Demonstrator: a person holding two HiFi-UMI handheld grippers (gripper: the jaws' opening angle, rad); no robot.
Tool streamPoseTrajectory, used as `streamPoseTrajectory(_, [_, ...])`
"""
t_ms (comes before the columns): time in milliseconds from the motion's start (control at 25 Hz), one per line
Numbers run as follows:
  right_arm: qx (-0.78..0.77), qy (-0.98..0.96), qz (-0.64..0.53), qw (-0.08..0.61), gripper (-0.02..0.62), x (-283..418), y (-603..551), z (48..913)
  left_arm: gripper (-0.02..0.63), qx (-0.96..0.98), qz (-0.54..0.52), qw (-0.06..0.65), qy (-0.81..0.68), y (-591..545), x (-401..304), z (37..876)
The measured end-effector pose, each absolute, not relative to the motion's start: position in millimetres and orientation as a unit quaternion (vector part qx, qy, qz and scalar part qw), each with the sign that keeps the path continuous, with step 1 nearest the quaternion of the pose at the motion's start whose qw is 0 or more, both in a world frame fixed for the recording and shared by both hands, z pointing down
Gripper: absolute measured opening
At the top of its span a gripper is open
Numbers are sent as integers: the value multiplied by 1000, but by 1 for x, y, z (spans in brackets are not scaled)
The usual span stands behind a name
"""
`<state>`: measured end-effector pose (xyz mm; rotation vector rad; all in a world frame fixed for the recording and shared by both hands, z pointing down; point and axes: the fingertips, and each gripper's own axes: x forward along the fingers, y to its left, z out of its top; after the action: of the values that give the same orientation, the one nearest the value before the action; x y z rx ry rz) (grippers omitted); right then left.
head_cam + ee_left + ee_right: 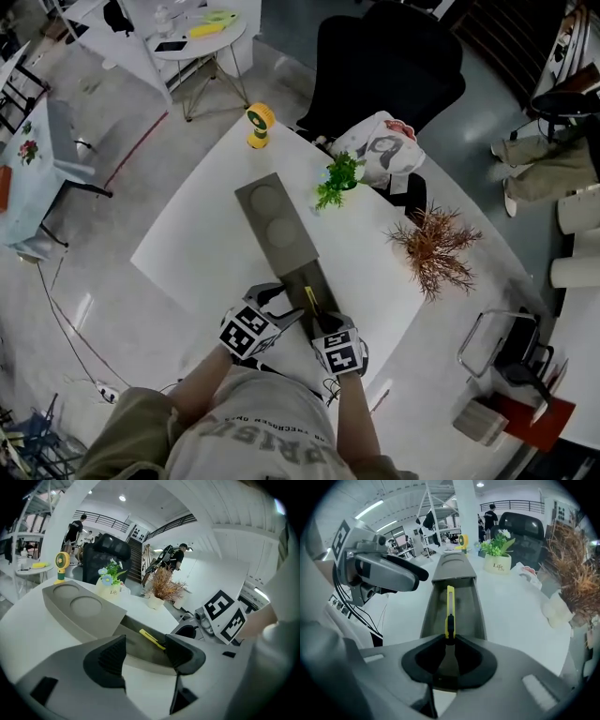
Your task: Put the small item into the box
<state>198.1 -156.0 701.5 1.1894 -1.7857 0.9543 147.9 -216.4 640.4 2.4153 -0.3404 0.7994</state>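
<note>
A long grey box (273, 222) lies on the white table (202, 234), its lid slid away from me and its near compartment (429, 616) open. My right gripper (450, 641) is shut on the near end of a slim yellow utility knife (450, 606), which points along the open compartment just above its floor. The head view shows the knife (310, 302) over the box's near end. My left gripper (145, 651) stands open beside the box's near left corner, with nothing between its pads.
A yellow desk fan (260, 124) stands at the table's far edge. A green potted plant (337, 180), a white bag (382, 148) and a dried brown plant (433, 246) lie to the right. A black chair (384, 66) stands behind the table.
</note>
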Motion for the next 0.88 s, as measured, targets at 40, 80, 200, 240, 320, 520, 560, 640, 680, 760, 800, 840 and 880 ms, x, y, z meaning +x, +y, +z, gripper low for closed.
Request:
streamPoseTrajectory(40, [462, -700, 379, 391, 66, 198, -156, 704, 250, 902, 301, 282, -127, -216, 147, 641])
streamPoseTrajectory(80, [457, -698, 383, 397, 66, 198, -156, 706, 250, 902, 303, 281, -126, -217, 147, 642])
streamPoseTrajectory(200, [444, -691, 394, 413, 66, 197, -154, 713, 255, 902, 307, 277, -125, -217, 146, 643])
streamPoseTrajectory(240, [441, -687, 398, 417, 66, 197, -154, 715, 257, 902, 308, 275, -124, -217, 146, 643])
streamPoseTrajectory(320, [438, -680, 405, 425, 66, 198, -154, 719, 261, 902, 311, 271, -125, -218, 145, 644])
streamPoseTrajectory(520, [430, -666, 419, 444, 66, 199, -153, 725, 279, 902, 312, 265, -134, -224, 141, 647])
streamPoseTrajectory(560, [428, -664, 422, 446, 66, 199, -153, 726, 281, 902, 313, 266, -134, -225, 140, 647])
streamPoseTrajectory(640, [424, -658, 427, 451, 66, 200, -154, 727, 284, 901, 314, 268, -133, -226, 139, 647])
streamPoseTrajectory(680, [423, -656, 430, 455, 66, 200, -153, 728, 284, 900, 315, 269, -133, -227, 139, 647])
streamPoseTrajectory(760, [419, -652, 434, 460, 66, 199, -153, 729, 284, 900, 316, 270, -132, -227, 138, 647])
streamPoseTrajectory(800, [416, -652, 434, 463, 66, 199, -153, 731, 284, 900, 316, 271, -132, -228, 137, 647])
streamPoseTrajectory(840, [413, -652, 433, 464, 66, 198, -153, 733, 284, 899, 316, 271, -134, -229, 136, 647])
streamPoseTrajectory(880, [411, -652, 434, 466, 66, 198, -154, 734, 284, 899, 316, 272, -136, -230, 135, 648])
